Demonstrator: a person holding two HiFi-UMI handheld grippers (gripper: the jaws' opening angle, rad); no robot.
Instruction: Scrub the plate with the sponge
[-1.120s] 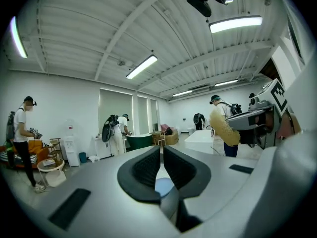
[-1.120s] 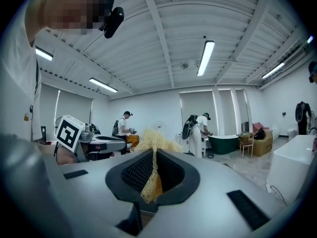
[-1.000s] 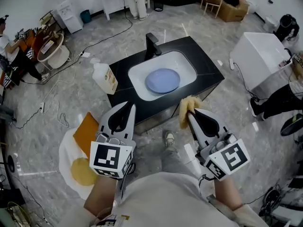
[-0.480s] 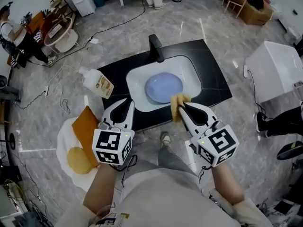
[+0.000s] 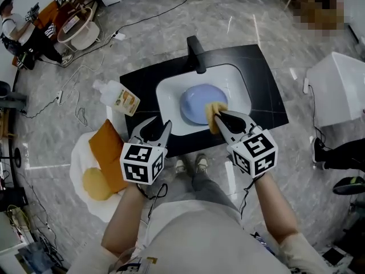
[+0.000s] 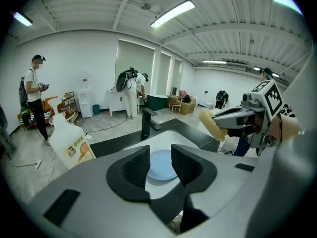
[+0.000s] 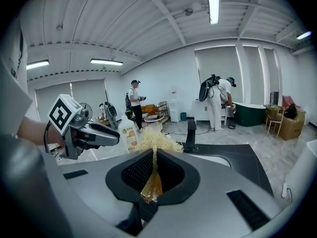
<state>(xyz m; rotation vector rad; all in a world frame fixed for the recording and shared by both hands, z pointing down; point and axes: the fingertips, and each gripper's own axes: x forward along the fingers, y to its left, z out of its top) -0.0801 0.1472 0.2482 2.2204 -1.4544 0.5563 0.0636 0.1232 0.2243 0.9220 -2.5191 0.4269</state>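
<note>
A light blue plate [image 5: 197,101] lies flat in the white sink basin [image 5: 169,99]; it also shows between the left jaws in the left gripper view [image 6: 159,165]. My right gripper [image 5: 220,117] is shut on a yellow fibrous sponge [image 5: 215,112], which hangs over the plate's near right edge. The sponge [image 7: 154,143] sticks up past the right gripper's [image 7: 154,171] pads. My left gripper [image 5: 159,125] hovers over the counter's front edge, left of the plate. Its jaws have just been opening and stand open with nothing between them [image 6: 161,158].
A black faucet [image 5: 197,53] stands behind the basin on the black counter [image 5: 268,104]. A soap bottle [image 5: 117,96] sits at the counter's left. A white mat with an orange cloth [image 5: 105,156] and a yellow pad [image 5: 96,182] lies lower left. People stand in the background.
Both grippers have moved forward and down towards the sink. The sponge now sits over the plate's near edge. The left jaws have gone from shut to open.
</note>
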